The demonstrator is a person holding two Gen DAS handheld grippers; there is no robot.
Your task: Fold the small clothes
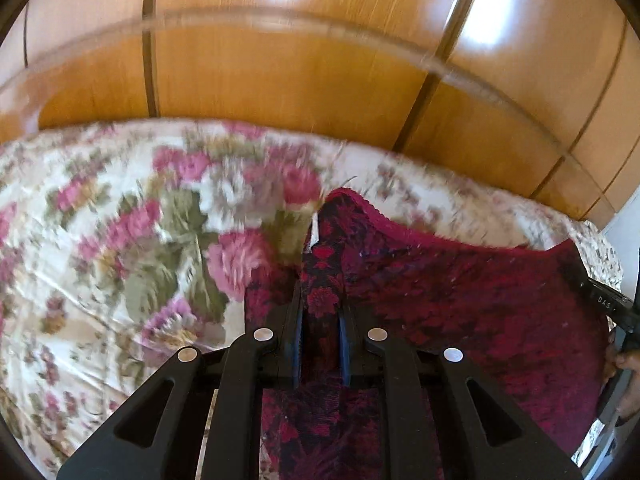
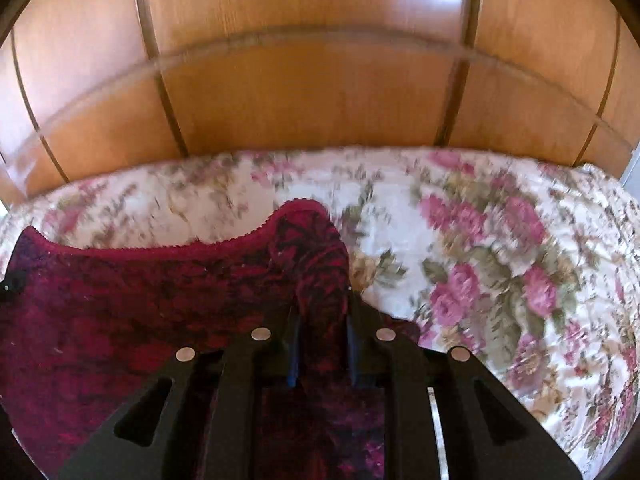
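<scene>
A small dark red and black patterned garment (image 1: 480, 300) is held up between both grippers over a floral bedspread (image 1: 100, 220). My left gripper (image 1: 322, 300) is shut on its left corner, with cloth bunched between the fingers. My right gripper (image 2: 322, 304) is shut on the right corner of the same garment (image 2: 140, 300). Its scalloped top edge sags between the two grips. The right gripper's body (image 1: 608, 304) shows at the right edge of the left wrist view. The left gripper's body (image 2: 8, 284) shows at the left edge of the right wrist view.
The floral bedspread (image 2: 500, 260) covers the bed below. A wooden panelled headboard or wardrobe (image 1: 300, 80) stands behind the bed, also seen in the right wrist view (image 2: 320, 100). A pale wall strip (image 1: 628, 220) shows at far right.
</scene>
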